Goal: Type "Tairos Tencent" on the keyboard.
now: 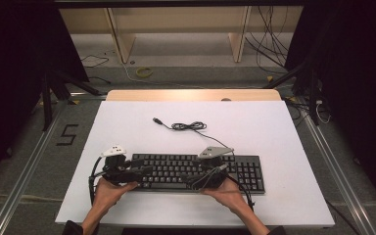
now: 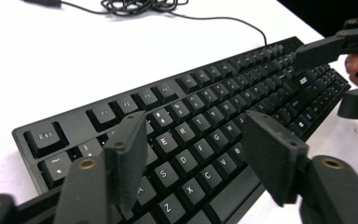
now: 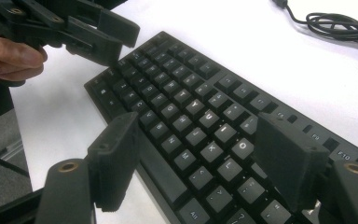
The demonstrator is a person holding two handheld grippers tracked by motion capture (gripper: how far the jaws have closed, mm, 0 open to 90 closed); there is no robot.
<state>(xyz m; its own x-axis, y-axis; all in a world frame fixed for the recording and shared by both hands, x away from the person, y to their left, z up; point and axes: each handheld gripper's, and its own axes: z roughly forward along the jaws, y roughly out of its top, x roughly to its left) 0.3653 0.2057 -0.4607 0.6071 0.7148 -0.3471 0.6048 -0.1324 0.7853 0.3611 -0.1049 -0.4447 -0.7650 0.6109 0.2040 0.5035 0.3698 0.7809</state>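
The black keyboard lies flat near the front edge of the white table, its long side running across the table, with its thin black cable trailing back to a loose coil and a plug on the bare surface behind it. The left gripper hovers over the keyboard's left end; in the left gripper view its two black jaws stand well apart above the letter keys, with nothing pressed between them. The right gripper sits over the middle-right part of the keyboard; in the right gripper view its jaws also stand wide apart over the keys, clamped on nothing. A hand holds each gripper from the near side, just at the keyboard's front edge.
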